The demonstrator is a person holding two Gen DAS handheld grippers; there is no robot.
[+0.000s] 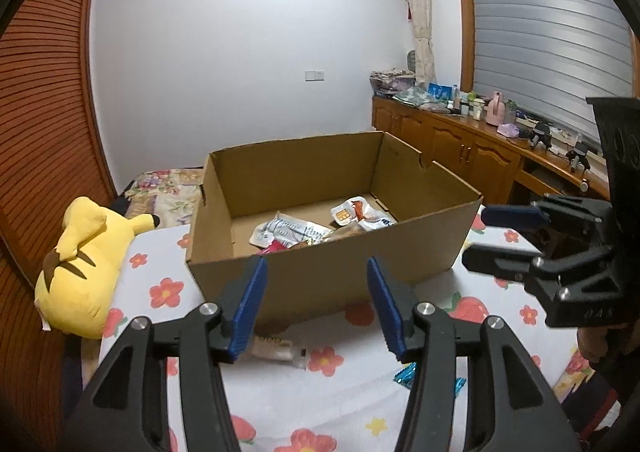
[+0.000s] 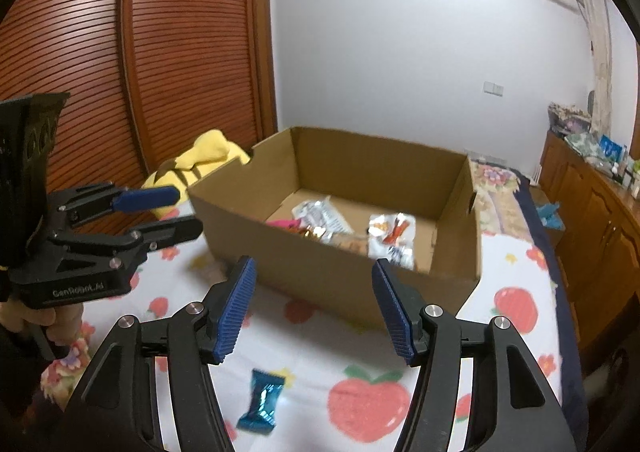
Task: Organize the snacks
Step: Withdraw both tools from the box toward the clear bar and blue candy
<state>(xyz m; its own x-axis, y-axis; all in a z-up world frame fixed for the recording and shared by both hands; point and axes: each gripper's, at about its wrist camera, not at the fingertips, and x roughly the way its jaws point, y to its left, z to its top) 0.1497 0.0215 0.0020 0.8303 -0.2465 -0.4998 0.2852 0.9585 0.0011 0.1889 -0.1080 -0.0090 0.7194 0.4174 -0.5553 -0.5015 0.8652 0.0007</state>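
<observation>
An open cardboard box point(image 1: 400, 244) point(image 2: 360, 172) stands on the flowered bed sheet and holds several snack packets point(image 1: 288, 232) point(image 2: 390, 236). On the sheet in front of the box lie a pale packet point(image 1: 276, 348) and a blue wrapped candy point(image 1: 404, 374) point(image 2: 260, 400). My left gripper point(image 1: 317, 264) point(image 2: 186, 212) is open just short of the box's near wall, with nothing between its blue pads. My right gripper point(image 2: 315, 262) point(image 1: 478, 238) is open too and empty, hovering above the blue candy near the box's right corner.
A yellow plush toy point(image 1: 84, 260) point(image 2: 204, 156) lies left of the box against the slatted wooden wardrobe point(image 2: 180, 52). A wooden cabinet point(image 1: 480, 148) with cluttered top runs along the right wall. A hand point(image 2: 36, 320) holds the left gripper's handle.
</observation>
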